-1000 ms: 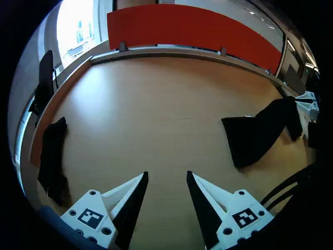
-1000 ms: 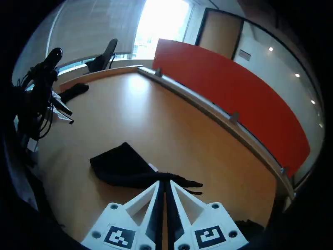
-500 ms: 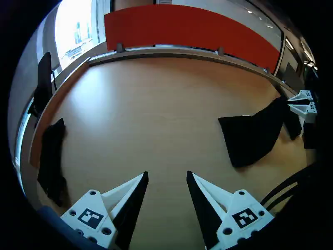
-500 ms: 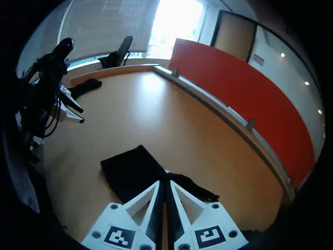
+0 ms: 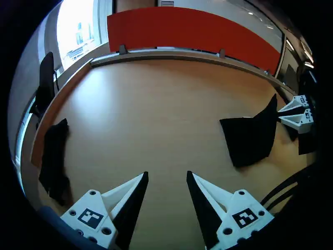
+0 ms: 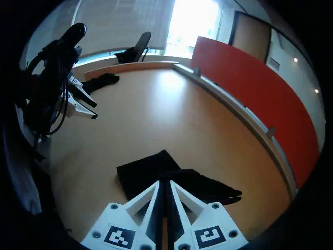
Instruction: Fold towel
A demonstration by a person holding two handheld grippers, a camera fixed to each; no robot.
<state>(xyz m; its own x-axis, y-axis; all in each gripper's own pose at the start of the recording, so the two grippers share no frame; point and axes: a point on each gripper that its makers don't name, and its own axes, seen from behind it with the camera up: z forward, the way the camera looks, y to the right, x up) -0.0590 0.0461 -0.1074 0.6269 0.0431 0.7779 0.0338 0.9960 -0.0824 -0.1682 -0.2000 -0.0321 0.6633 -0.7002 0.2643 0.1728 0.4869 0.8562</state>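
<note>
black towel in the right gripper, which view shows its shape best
The left gripper view: the black towel shows from the side, mostly flat on the table with one corner raised by the right gripper. The right gripper view looks down on it from close, and that gripper's shut fingers cover the pinched corner.

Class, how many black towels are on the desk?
2. One towel is pinched in the right gripper; the other towel lies at the desk's edge, apart. None looks hidden.

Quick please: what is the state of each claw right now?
Left claw: open, holding nothing.
Right claw: closed on the black towel.
</note>
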